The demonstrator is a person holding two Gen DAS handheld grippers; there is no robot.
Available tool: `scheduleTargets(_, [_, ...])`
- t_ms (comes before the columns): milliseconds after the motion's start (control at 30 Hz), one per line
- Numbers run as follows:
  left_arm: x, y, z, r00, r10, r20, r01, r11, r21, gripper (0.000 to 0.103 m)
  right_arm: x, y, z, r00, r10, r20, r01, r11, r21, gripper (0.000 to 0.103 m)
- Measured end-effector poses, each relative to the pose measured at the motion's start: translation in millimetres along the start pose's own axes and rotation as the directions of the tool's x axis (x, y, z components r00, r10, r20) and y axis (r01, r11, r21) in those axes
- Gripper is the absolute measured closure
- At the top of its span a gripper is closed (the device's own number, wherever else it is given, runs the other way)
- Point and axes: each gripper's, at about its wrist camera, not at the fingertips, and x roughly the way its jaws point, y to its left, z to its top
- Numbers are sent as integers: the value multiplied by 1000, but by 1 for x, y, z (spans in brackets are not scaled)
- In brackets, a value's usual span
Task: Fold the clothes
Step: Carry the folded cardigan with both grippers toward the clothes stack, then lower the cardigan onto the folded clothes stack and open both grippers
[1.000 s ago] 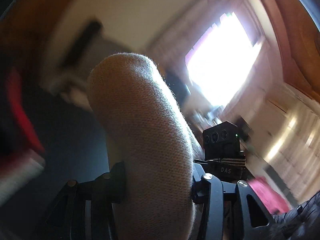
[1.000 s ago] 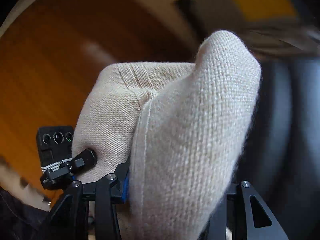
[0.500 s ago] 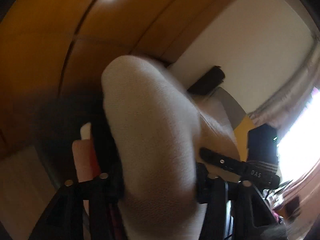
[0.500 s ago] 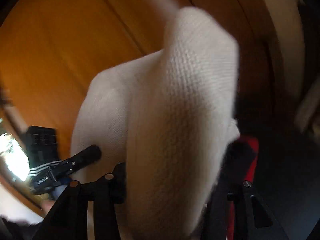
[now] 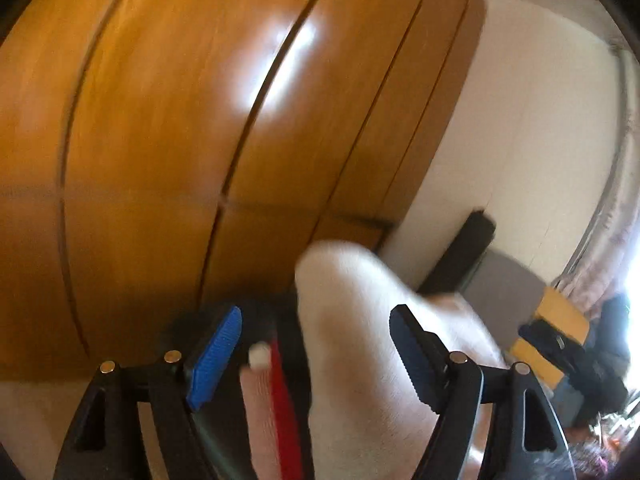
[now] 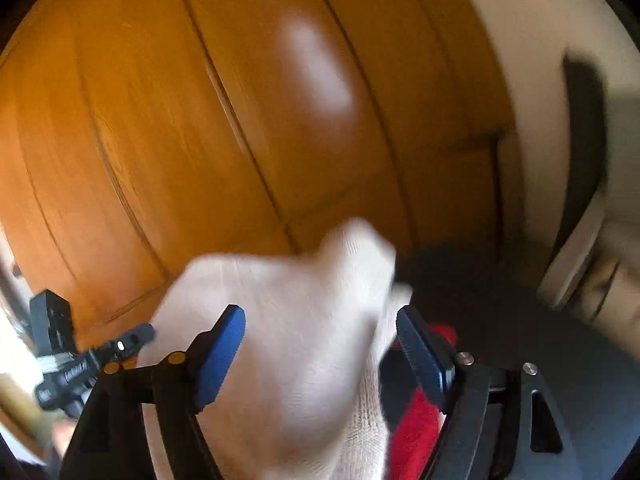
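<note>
1. The cream knit garment (image 5: 360, 360) fills the lower centre of both wrist views, bunched between each pair of blue pads.
2. The left gripper (image 5: 316, 344) has its jaws opening; the pads stand clear of the knit.
3. The right gripper (image 6: 320, 340) is likewise opening and looks released, though blur hides its left pad's edge.
4. Red cloth (image 6: 416, 432) lies beneath, with orange wooden doors (image 5: 200, 120) behind.

Your left gripper (image 5: 316, 344) — black frame, two fingers (image 5: 216, 358) faced with ribbed blue pads, the right-hand pad seen edge-on and dark. Round brass-coloured screw heads sit at the pivots, triangular cut-outs in the outer links. Your right gripper (image 6: 320, 340) is built the same: black links, blue pads, bright screws, triangular windows. In the right wrist view the other unit's black camera block shows at left — a white-striped band below it.
</note>
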Motion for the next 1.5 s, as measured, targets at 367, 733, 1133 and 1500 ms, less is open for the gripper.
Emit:
scheduleTargets(367, [98, -75, -28, 956, -38, -290, 105, 970, 221, 25, 66, 77, -58, 974, -82, -211, 15, 954, -300, 16])
scheduleTargets(733, [98, -34, -36, 970, 24, -242, 28, 978, 209, 24, 107, 64, -62, 973, -148, -174, 92, 951, -294, 15])
scheduleTargets(1133, [46, -47, -13, 990, 92, -111, -71, 981, 180, 24, 62, 55, -79, 957, -252, -144, 207, 940, -270, 10])
scheduleTargets(1500, [-67, -71, -65, 965, 263, -22, -253, 944, 210, 24, 1, 86, -92, 894, -447, -37, 424, 870, -252, 0])
